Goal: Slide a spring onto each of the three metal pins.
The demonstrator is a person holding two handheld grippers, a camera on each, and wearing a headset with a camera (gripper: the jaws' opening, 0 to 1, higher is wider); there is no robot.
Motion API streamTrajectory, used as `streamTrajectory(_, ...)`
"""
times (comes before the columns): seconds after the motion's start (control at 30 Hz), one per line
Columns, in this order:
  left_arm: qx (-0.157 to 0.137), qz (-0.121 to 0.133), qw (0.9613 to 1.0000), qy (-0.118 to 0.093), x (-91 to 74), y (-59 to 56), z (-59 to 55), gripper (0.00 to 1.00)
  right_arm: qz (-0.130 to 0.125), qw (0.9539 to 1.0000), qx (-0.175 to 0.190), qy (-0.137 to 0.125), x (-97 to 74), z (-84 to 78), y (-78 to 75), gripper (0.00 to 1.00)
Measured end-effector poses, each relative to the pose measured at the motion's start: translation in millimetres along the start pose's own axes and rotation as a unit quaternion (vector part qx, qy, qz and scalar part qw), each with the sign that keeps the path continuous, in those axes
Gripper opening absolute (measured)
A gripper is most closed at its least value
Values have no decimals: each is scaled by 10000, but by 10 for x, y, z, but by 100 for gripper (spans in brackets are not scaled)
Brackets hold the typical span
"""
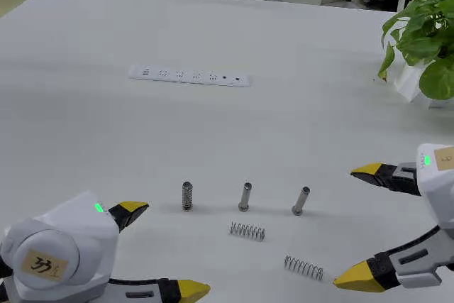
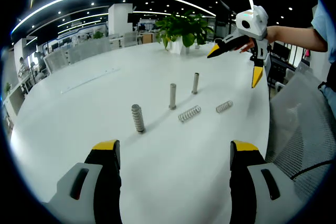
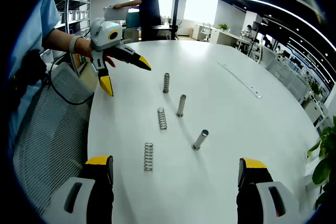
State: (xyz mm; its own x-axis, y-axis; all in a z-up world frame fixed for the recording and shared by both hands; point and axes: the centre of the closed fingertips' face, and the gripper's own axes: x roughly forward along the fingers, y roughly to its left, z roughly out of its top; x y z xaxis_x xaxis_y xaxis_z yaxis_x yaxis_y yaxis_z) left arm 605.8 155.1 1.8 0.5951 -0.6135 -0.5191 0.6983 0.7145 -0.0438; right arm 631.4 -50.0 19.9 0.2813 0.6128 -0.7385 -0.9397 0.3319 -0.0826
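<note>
Left hand-held gripper (image 1: 164, 248) wide, empty — right hand-held gripper (image 1: 358, 225) likewise; leftmost pin (image 1: 187, 185) sleeved, two springs (image 1: 247, 230) (image 1: 303, 267) loose.

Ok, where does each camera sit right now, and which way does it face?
Head view: on the headset, facing forward and down over the table at the sprung pin, two bare pins and two loose springs; left gripper and right gripper enter low at either side.
Left gripper view: on the left gripper, facing along its open jaws, sprung pin nearest; right forearm shows.
Right gripper view: on the right gripper, facing the opposite way, bare pin nearest; left forearm shows.
Shared: each gripper view sees the other gripper.
</note>
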Motion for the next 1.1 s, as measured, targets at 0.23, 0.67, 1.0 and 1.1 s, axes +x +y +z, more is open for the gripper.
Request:
streamTrajectory(0.23,130,-140,9998,105,59,-35,-4,84,-142,9995,277,-50,-89,-149,6,99)
streamTrajectory(0.67,545,-648,9963,147,270,-225,78,78,-263,9983,504,-163,-116,-197,96,99)
streamTrajectory(1.0,775,-835,9934,149,555,-280,117,69,-392,9955,814,-300,-140,-316,184,99)
streamTrajectory(1.1,850,-930,9918,215,641,-317,105,67,-388,9946,905,-335,-127,-344,220,99)
